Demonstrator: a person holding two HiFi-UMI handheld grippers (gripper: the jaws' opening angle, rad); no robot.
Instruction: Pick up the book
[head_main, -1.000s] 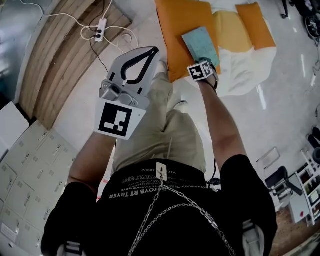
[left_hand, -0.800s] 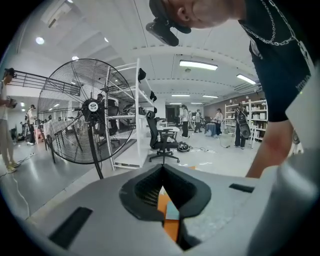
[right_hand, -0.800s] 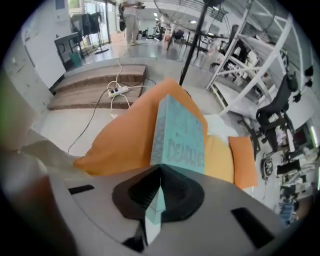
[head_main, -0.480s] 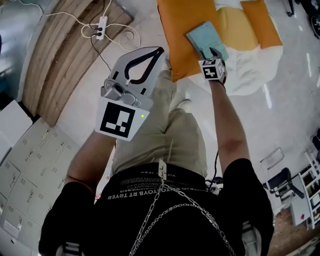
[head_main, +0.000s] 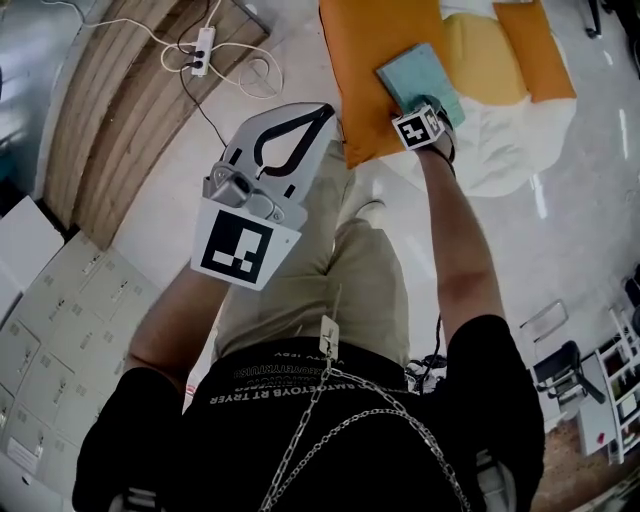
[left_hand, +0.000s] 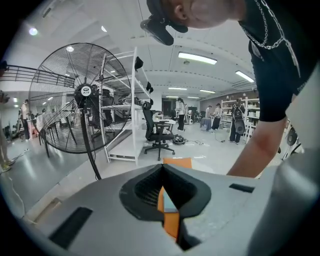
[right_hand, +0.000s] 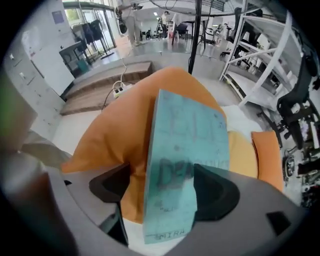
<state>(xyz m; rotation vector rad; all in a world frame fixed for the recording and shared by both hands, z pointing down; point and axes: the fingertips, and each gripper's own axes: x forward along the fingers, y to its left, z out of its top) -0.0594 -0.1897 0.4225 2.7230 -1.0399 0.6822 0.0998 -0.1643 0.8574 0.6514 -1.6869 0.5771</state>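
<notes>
Head view: right gripper (head_main: 431, 106) jaws opening around teal book (head_main: 418, 78) on orange cushion (head_main: 375, 60); left gripper (head_main: 322, 110) closed.

The head camera looked steeply down past the person's chest (head_main: 320, 420) to the floor, the book (head_main: 420, 82) on the orange cushion (head_main: 362, 80) far off near the top edge. The right gripper view hung close above that same book (right_hand: 187, 165) and cushion (right_hand: 115, 135), while the left gripper view faced almost level toward a fan (left_hand: 75, 95), catching a sliver of cushion (left_hand: 177, 162).
</notes>
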